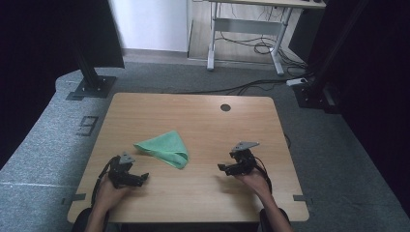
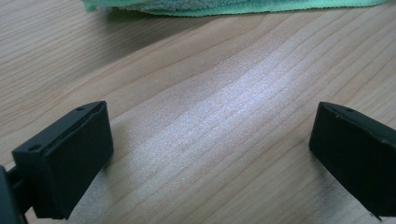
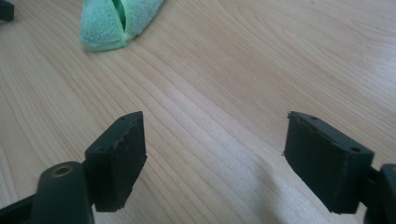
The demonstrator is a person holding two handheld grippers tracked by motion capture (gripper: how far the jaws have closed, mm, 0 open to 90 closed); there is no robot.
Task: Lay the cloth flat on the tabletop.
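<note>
Cloth: green cloth (image 1: 163,148) folded into a rough triangle, lying flat on the bench (image 1: 203,121) a little left of its middle, between the two claws and slightly farther from the person than they are.
Left claw: left claw (image 1: 143,178) sits low over the bench near the person's edge, just beside the cloth's near corner but apart from it; jaws spread wide, nothing between them except bare wood. In the left gripper view the cloth's edge (image 2: 233,6) runs along the top.
Right claw: right claw (image 1: 220,167) is held to the right of the cloth, well apart from it, pointing toward it; jaws apart and empty, released. In the right gripper view the folded end of the cloth (image 3: 114,21) lies at the upper left.
Bench: light wood, with a dark round hole (image 1: 225,107) near its far edge.
</note>
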